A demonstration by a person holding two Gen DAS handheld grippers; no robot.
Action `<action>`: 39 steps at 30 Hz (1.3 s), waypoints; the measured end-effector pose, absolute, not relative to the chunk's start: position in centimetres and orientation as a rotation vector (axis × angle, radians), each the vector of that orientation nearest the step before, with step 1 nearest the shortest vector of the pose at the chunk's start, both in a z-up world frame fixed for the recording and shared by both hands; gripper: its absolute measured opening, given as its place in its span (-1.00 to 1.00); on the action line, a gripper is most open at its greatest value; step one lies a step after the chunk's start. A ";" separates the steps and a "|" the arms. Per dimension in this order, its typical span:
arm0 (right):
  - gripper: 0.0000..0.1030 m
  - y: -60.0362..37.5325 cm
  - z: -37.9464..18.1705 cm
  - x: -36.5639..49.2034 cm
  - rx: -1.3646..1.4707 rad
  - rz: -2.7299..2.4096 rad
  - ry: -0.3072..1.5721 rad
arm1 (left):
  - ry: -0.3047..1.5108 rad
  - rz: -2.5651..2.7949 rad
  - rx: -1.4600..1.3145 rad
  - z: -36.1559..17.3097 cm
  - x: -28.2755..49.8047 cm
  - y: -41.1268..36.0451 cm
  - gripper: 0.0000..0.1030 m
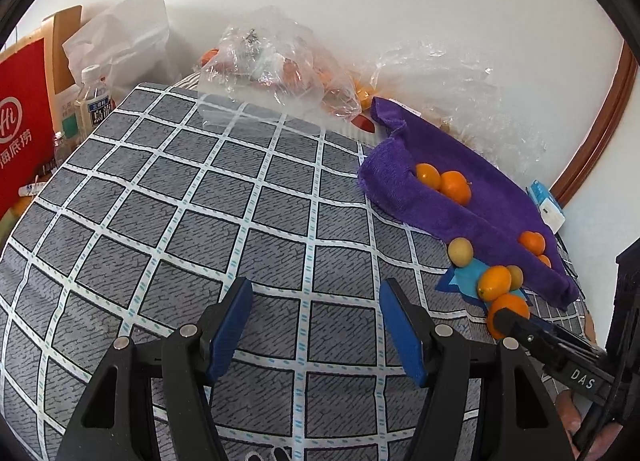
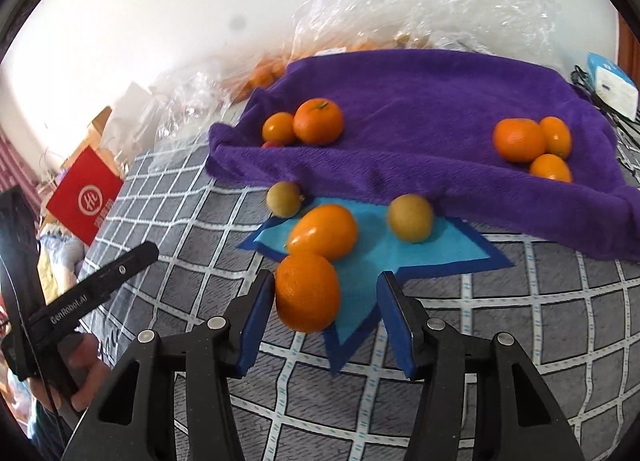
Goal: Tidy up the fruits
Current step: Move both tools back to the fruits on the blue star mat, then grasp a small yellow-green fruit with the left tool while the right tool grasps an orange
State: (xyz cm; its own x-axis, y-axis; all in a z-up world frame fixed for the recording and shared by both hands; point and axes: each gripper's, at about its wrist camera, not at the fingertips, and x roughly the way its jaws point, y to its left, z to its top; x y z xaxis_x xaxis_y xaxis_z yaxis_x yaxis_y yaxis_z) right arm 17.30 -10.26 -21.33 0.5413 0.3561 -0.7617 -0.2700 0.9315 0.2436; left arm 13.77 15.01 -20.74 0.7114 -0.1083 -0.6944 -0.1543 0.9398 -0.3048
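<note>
A tangerine [image 2: 307,291] sits between the open fingers of my right gripper [image 2: 327,301], touching the left pad, at the edge of a blue star-shaped mat [image 2: 384,257]. An oval kumquat [image 2: 322,232] and two tan longans [image 2: 410,217] [image 2: 283,199] lie on the mat. A purple towel [image 2: 420,101] behind holds tangerines [image 2: 318,121] [image 2: 519,140] and kumquats [image 2: 556,137]. My left gripper [image 1: 316,325] is open and empty over the checked tablecloth [image 1: 200,201]. In the left wrist view the towel [image 1: 460,189] and mat fruit [image 1: 494,281] are at the right.
Clear plastic bags [image 1: 264,61] with more fruit lie along the wall. A red bag [image 1: 24,121] and bottles [image 1: 92,97] stand at the left. A white and blue box [image 2: 612,85] with cables lies at the far right.
</note>
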 end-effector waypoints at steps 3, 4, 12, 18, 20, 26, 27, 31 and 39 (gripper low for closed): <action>-0.40 -9.4 -21.5 16.9 0.061 0.383 0.911 | 0.783 0.024 -0.359 -20.8 13.7 15.0 0.25; -0.39 -9.4 -21.4 16.8 0.061 0.396 0.911 | 0.784 0.025 -0.357 -20.8 13.8 15.1 0.25; -0.39 -14.7 -20.4 15.6 0.059 0.269 0.874 | 0.832 -0.013 -0.235 -20.0 14.1 11.6 0.22; -0.39 -20.4 -20.3 14.9 0.069 0.130 0.885 | 0.835 -0.089 -0.229 -18.7 16.6 7.2 0.22; -0.39 -21.6 -20.5 14.9 0.073 0.119 0.889 | 0.839 -0.109 -0.227 -18.6 17.6 6.1 0.14; -0.39 -22.8 -20.6 14.5 0.010 0.080 0.850 | 0.878 -0.147 -0.224 -19.3 20.6 3.6 -0.17; -0.39 -22.7 -20.6 14.4 0.006 0.082 0.840 | 0.882 -0.157 -0.232 -19.5 21.0 3.5 -0.19; -0.39 -22.5 -20.7 14.3 0.003 0.083 0.820 | 0.900 -0.163 -0.215 -20.5 21.9 2.9 -0.50; -0.40 -23.2 -20.7 14.3 0.050 0.104 0.823 | 0.860 -0.135 -0.193 -19.3 20.4 4.6 -0.51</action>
State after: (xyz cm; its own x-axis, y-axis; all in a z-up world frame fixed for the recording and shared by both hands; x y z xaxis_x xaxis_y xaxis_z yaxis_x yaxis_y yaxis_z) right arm 14.25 -23.22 -20.67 0.6756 0.1119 -0.7288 -0.0729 0.9937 0.0850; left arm 20.36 4.63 -19.31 0.6455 -0.1956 -0.7383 0.0402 0.9740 -0.2229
